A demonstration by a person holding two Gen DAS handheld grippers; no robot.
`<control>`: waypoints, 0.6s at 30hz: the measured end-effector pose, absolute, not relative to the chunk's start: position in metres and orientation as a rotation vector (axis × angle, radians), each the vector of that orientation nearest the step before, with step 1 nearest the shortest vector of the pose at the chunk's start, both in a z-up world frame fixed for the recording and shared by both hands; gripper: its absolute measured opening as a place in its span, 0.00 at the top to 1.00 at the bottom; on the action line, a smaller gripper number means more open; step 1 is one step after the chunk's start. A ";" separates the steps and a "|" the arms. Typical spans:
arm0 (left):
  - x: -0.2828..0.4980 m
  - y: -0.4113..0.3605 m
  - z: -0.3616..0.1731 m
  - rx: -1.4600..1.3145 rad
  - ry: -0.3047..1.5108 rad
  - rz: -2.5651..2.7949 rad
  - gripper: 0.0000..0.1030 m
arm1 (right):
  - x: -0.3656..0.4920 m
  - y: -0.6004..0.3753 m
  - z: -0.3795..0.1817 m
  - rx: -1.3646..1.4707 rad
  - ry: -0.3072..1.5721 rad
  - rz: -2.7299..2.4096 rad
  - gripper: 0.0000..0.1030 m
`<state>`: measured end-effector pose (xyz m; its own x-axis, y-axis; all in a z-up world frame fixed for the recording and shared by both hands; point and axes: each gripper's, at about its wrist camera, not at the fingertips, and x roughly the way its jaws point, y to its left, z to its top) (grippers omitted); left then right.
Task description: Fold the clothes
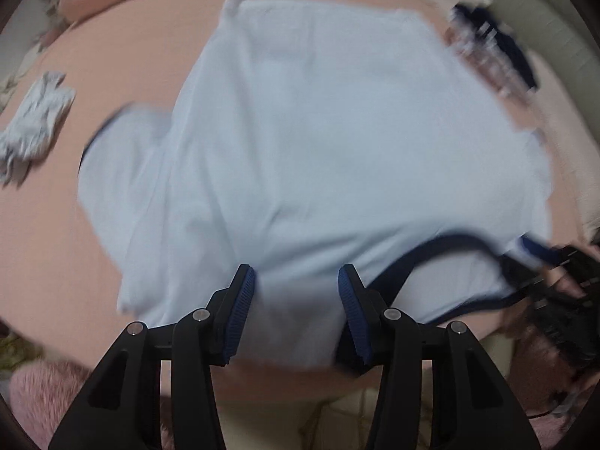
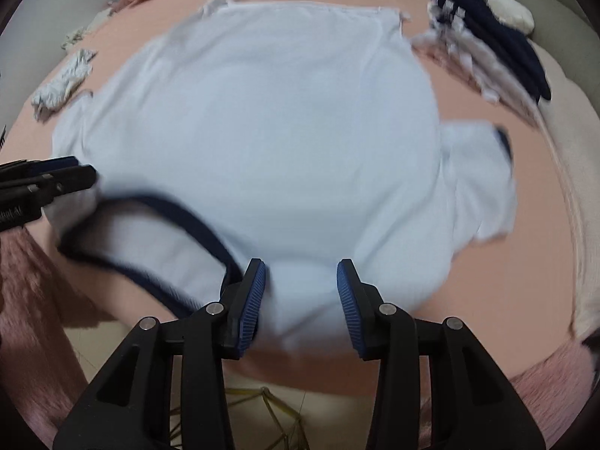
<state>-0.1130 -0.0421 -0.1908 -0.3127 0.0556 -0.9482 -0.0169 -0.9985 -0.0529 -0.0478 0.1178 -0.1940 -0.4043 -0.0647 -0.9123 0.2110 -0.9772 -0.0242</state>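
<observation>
1. The pale blue T-shirt (image 2: 285,131) is spread flat on the pink bed (image 2: 487,262).
2. Left tool (image 1: 297,313) and right tool (image 2: 301,303) are parted over its shoulders, gripping nothing.
3. Soft, light cloth is judged; shoulder seams beside the navy collar (image 2: 180,206) are best pinched.

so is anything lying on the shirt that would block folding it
Nothing visible lies on the light blue shirt. The crumpled white cloth and the dark clothes pile sit off its edges on the pink sheet. Both pairs of jaws stand open over its near edge.
</observation>
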 end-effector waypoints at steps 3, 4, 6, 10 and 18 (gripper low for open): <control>-0.097 -0.045 -0.189 -1.785 -0.077 2.523 0.52 | -0.038 0.119 -0.193 1.593 0.282 -2.501 0.60; -0.095 -0.046 -0.187 -1.766 -0.111 2.524 0.53 | -0.037 0.120 -0.192 1.596 0.293 -2.498 0.60; -0.092 -0.049 -0.184 -1.728 -0.178 2.524 0.53 | -0.041 0.128 -0.189 1.591 0.270 -2.497 0.60; -0.094 -0.047 -0.188 -1.712 -0.265 2.497 0.52 | -0.061 0.144 -0.168 1.488 0.098 -2.524 0.60; -0.078 -0.082 -0.179 -1.669 -0.521 2.568 0.52 | -0.074 0.123 -0.210 1.598 0.204 -2.478 0.60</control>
<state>-0.0781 -0.0821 -0.1787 -0.4225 0.2089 -0.8820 0.1512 -0.9432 -0.2959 -0.0744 0.1228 -0.2096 -0.4031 -0.0815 -0.9115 0.2293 -0.9732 -0.0144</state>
